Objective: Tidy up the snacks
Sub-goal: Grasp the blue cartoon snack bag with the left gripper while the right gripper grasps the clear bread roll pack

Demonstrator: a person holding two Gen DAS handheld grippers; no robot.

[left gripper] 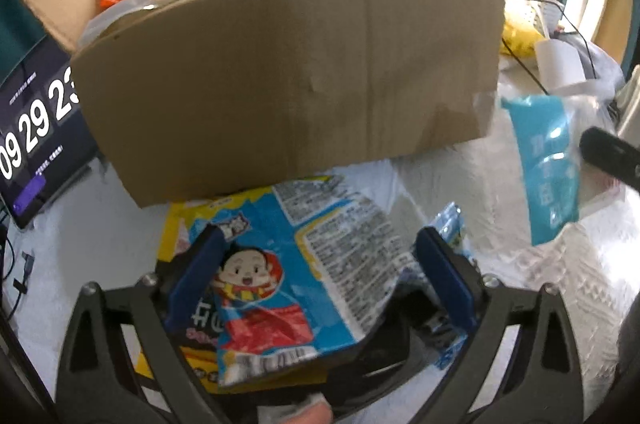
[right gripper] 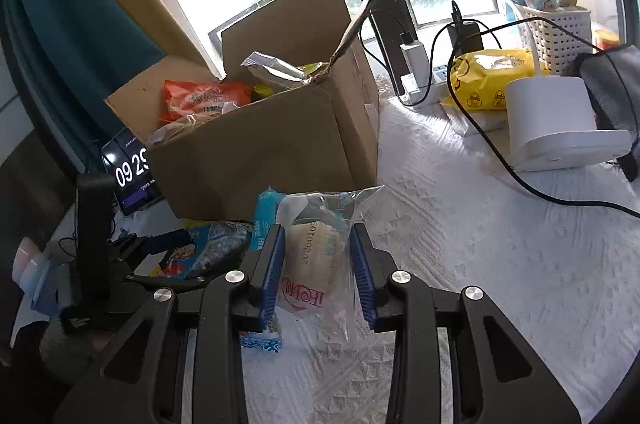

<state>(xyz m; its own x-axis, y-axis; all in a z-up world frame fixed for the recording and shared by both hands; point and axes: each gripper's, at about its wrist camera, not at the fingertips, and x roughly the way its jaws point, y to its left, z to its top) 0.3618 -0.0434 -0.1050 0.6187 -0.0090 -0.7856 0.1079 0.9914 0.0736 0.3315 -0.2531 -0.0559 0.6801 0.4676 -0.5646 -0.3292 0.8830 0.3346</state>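
Note:
A brown cardboard box [left gripper: 288,75] stands on the white cloth, with an orange snack bag [right gripper: 204,97] and a silver packet [right gripper: 276,67] inside. My left gripper [left gripper: 320,248] has its jaws wide around a blue and yellow snack bag [left gripper: 288,256] with a cartoon child on it, in front of the box. My right gripper [right gripper: 318,244] is shut on a clear-wrapped bread pack [right gripper: 314,256] with blue print; it also shows in the left wrist view [left gripper: 548,163], held off the cloth. The box shows in the right wrist view too [right gripper: 260,143].
A tablet showing a clock [left gripper: 32,131] leans left of the box. To the right are a white stand [right gripper: 556,127], a yellow wipes pack [right gripper: 488,75], black cables [right gripper: 500,151], chargers [right gripper: 412,59] and a white basket [right gripper: 556,31]. A small blue packet [right gripper: 260,338] lies under my right gripper.

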